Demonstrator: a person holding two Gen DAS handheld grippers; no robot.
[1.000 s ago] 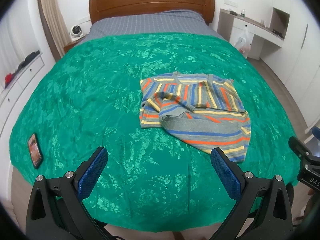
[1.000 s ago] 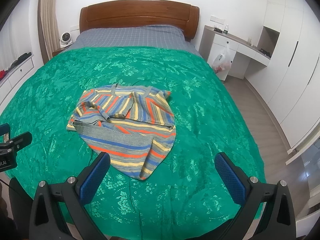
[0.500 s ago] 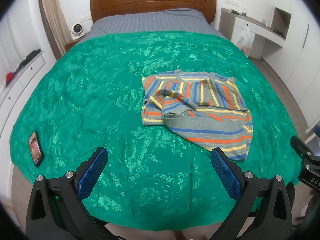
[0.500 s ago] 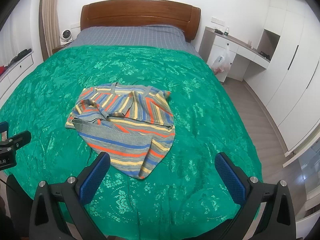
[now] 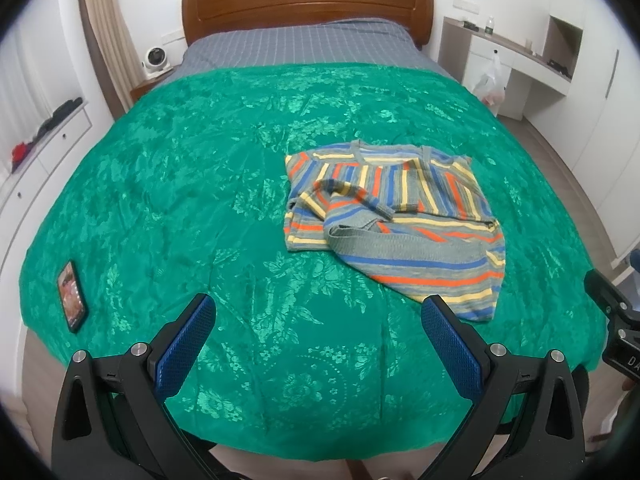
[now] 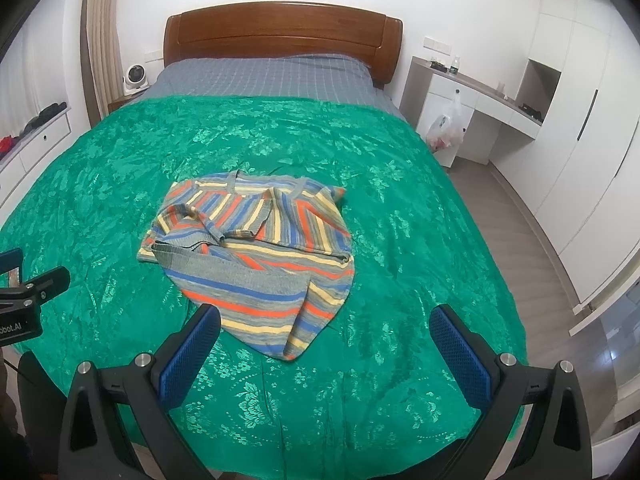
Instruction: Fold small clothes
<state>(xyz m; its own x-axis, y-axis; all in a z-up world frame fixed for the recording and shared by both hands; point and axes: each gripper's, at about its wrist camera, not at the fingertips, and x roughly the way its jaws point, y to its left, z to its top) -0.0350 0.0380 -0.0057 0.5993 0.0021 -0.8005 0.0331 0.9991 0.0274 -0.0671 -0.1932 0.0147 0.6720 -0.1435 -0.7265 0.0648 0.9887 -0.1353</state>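
A small striped knit sweater [image 5: 394,216] in grey, blue, orange and yellow lies crumpled and partly folded on the green bedspread [image 5: 200,184]. It also shows in the right wrist view [image 6: 256,248]. My left gripper [image 5: 318,340] is open and empty, held above the near edge of the bed, short of the sweater's near corner. My right gripper [image 6: 324,348] is open and empty, just in front of the sweater's near corner.
A phone [image 5: 72,294] lies on the bedspread at the near left. Wooden headboard [image 5: 308,8] at the far end. A white desk [image 6: 480,100] with a plastic bag [image 6: 446,124] stands right; white drawers [image 5: 40,148] stand left. Wardrobes [image 6: 580,120] line the right wall.
Both grippers have drawn back and risen slightly from the bed, so the sweater sits a little farther away. Both stay open; the sweater has not moved.
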